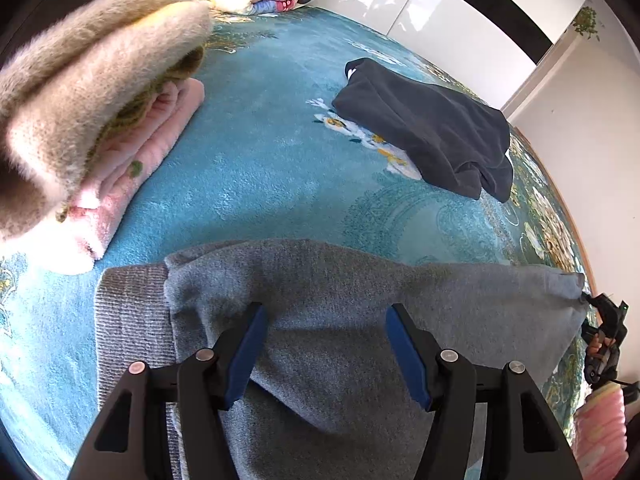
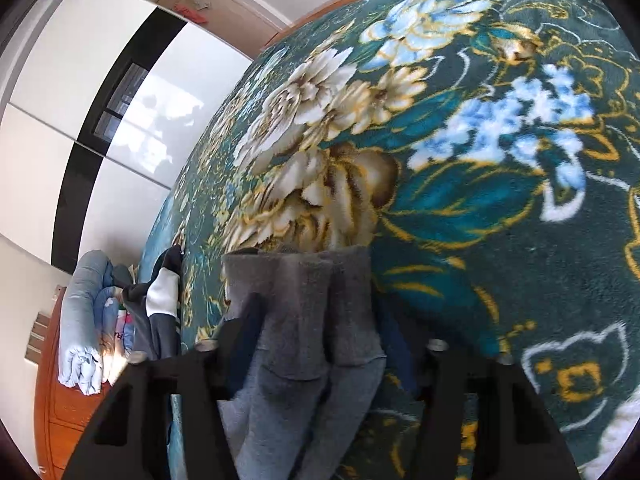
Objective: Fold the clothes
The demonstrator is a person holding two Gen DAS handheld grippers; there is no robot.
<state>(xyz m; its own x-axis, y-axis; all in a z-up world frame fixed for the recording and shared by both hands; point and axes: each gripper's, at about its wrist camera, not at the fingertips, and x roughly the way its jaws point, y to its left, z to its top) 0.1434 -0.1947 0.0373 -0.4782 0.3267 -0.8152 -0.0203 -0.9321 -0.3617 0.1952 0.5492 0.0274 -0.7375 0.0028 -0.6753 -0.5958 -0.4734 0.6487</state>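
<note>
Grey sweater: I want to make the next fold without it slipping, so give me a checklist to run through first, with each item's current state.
1. Left gripper is open over the grey sweater, fabric not pinched: not ok for lifting.
2. Right gripper on the sweater's bunched edge: fabric lies between the fingers, but a firm clamp: cannot tell.
3. Sweater stretched between both grippers, far corner pulled taut toward the right gripper: ok.
4. Blue blanket ahead of the sweater bare for the fold: ok.
5. Dark garment apart from the sweater: ok.
6. Folded pile apart from the sweater's ribbed hem: ok.
</note>
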